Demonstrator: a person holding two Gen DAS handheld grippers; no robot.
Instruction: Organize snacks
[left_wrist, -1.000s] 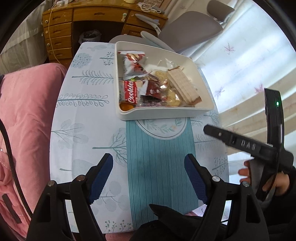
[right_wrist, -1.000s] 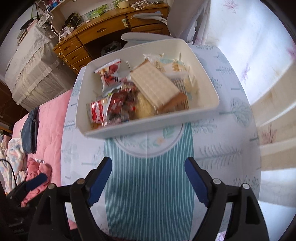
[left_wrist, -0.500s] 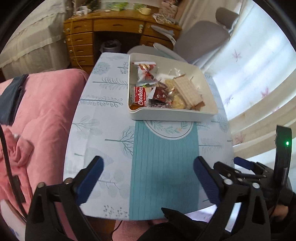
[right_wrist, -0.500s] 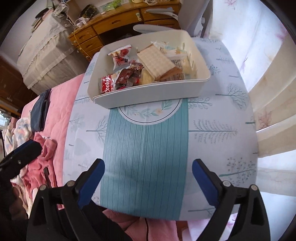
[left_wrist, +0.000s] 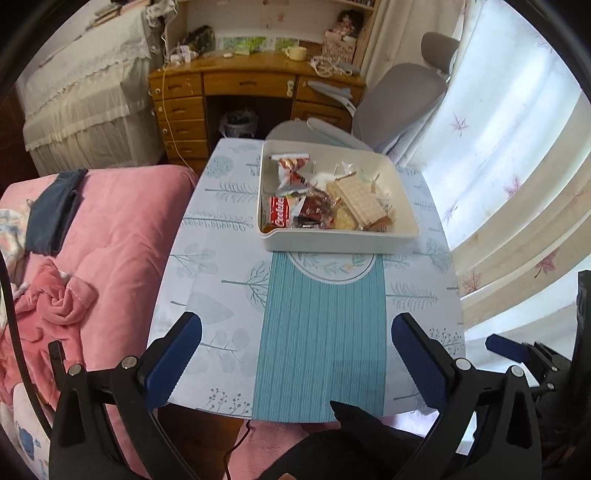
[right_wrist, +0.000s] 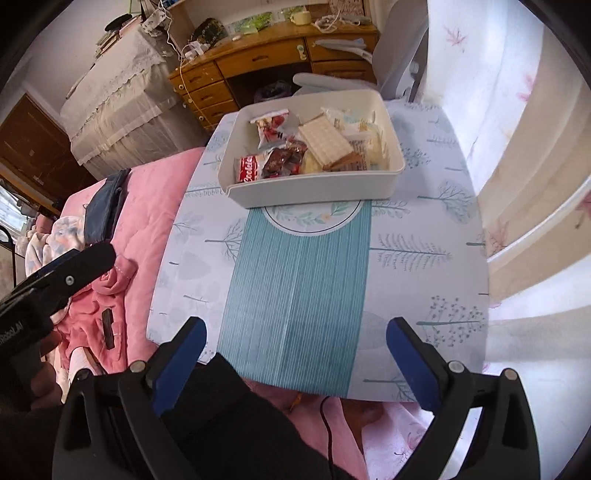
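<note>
Both tongs, left tongs (left_wrist: 295, 354) and right tongs (right_wrist: 295, 350), now hang released and empty after pulling back from the white bin (left_wrist: 340, 240). I judge the snacks (left_wrist: 325, 206) sorted: all lie inside it on the tabletop (left_wrist: 221, 295).

Snacks (left_wrist: 325, 199) in tray (left_wrist: 340, 242), table (left_wrist: 221, 266) far end

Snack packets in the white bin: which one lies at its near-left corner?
The red Cookies packet, with white script lettering, sits in the white bin at that corner; the other snacks lie farther back or right.
</note>
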